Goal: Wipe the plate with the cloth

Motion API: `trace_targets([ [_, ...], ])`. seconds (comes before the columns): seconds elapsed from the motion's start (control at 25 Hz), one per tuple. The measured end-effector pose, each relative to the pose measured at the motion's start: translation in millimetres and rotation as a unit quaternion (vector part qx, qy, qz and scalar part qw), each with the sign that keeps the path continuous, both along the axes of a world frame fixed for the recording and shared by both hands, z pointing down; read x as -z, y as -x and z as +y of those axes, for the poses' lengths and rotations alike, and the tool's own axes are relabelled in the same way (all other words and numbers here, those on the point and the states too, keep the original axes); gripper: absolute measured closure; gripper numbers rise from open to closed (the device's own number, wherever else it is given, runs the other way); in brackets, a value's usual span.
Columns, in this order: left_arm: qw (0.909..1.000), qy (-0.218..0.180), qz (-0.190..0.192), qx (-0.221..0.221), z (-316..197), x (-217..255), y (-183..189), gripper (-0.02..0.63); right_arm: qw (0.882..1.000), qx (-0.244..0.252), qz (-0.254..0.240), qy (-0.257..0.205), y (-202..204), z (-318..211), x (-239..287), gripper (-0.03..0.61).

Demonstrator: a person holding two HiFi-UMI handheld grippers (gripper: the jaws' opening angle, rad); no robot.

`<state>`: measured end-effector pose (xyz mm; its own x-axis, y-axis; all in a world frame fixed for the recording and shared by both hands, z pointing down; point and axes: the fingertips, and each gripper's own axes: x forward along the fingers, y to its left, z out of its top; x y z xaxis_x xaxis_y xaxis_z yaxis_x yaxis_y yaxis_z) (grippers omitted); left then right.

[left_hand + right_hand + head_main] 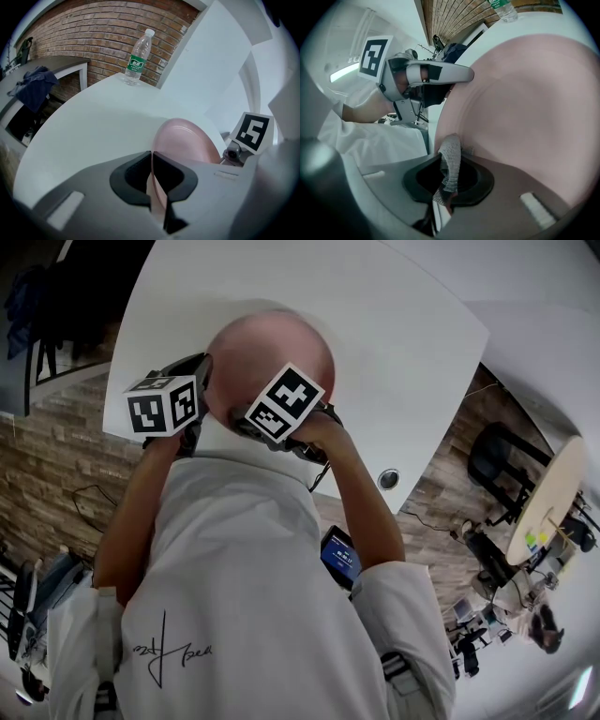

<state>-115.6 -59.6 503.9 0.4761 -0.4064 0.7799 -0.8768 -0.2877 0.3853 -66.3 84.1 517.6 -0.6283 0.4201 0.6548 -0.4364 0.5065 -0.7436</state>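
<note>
Above the white table (394, 324) a pink plate (267, 348) is held tilted on edge. My left gripper (152, 161) is shut on the plate's (187, 140) rim, which passes between its dark pads. My right gripper (449, 166) is shut on a grey knitted cloth (451, 154). The cloth's folded top presses against the plate's (525, 103) face near its lower left edge. In the head view the left gripper (206, 395) is at the plate's left rim and the right gripper (262, 423) at its near rim. The cloth is hidden there.
A water bottle (138, 56) stands at the table's far edge by a brick wall. A blue garment (35, 89) lies on a dark desk to the left. A round grommet (388, 479) sits near the table's front edge. A phone (340, 557) shows below my right arm.
</note>
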Motion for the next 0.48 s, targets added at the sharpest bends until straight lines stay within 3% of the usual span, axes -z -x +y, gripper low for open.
trace_targets([
  [0.48, 1.0, 0.001, -0.001, -0.001, -0.8, -1.1, 0.8, 0.588, 0.999, 0.027, 0.016, -0.016, -12.1, 5.0, -1.4, 0.543],
])
